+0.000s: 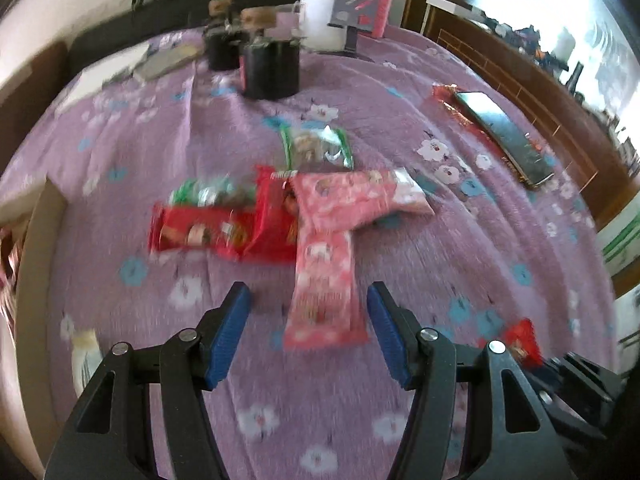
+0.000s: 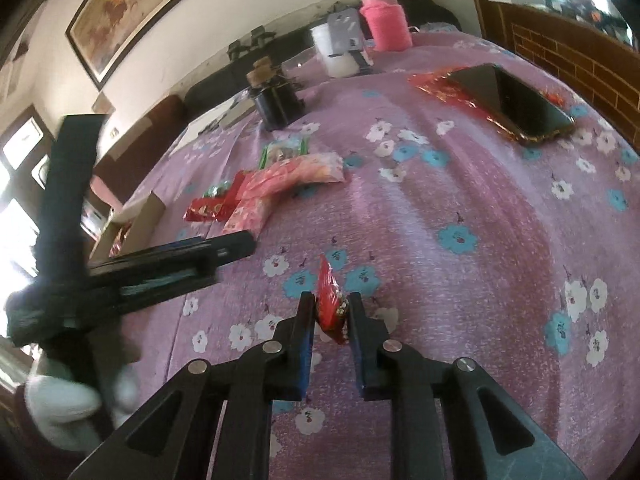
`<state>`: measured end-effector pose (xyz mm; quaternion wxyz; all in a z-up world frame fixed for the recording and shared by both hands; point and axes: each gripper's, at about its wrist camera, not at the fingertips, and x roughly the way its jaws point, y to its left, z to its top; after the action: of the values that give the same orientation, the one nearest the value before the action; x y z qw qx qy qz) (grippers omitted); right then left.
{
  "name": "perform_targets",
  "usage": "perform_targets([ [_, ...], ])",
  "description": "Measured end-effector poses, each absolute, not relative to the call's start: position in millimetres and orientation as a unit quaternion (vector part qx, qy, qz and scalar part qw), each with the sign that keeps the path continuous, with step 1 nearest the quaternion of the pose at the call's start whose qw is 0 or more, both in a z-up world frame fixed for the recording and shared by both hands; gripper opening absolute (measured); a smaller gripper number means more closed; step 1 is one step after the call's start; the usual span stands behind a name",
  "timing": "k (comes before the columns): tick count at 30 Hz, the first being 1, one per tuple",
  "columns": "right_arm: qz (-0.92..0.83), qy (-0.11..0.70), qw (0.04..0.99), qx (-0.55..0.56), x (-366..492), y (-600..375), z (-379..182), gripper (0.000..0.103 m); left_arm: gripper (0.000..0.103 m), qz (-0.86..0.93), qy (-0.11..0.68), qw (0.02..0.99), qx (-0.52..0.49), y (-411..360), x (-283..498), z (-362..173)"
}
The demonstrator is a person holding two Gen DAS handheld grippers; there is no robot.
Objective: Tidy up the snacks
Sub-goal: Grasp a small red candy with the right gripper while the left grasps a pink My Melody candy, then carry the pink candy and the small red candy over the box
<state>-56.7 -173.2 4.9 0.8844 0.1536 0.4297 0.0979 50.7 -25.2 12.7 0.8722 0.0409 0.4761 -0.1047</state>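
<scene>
1. purple floral tablecloth covers the table, with a dark phone lying far right.
2. left tool is spread wide, a pink snack pack lying between its fingers.
3. right tool pinches a small red snack.
4. other snack packs lie piled mid-table.

Snack pile motion-blurred; cardboard box edge-cropped
</scene>
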Motion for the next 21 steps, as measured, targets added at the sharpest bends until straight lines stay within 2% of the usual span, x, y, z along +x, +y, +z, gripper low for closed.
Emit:
perform_targets([
  [1,0.100,0.431,0.883,0.159,-55.9,-175.0,4.3,0.019,0.033,-0.103,0.469,0.876,0.049,-28.0,51.8,12.7],
  [3,0.102,0.431,0.881,0.165,-54.9,-176.4,3.7,0.019,0.029,-0.101,0.466,0.877,0.057,-29.5,50.6,13.5],
  [9,0.110,0.435,0.877,0.171,-54.4,-176.5,2.4,0.021,0.028,-0.132,0.486,0.863,0.037,-12.5,17.1,16.8],
  [13,0.122,0.435,0.869,0.201,-54.2,-184.5,1.4,0.027,0.029,-0.151,0.498,0.854,0.011,2.5,-10.6,17.4],
  [21,0.129,0.434,0.865,0.217,-53.2,-188.5,0.4,0.031,0.031,-0.150,0.481,0.864,0.015,4.4,-20.2,14.3],
])
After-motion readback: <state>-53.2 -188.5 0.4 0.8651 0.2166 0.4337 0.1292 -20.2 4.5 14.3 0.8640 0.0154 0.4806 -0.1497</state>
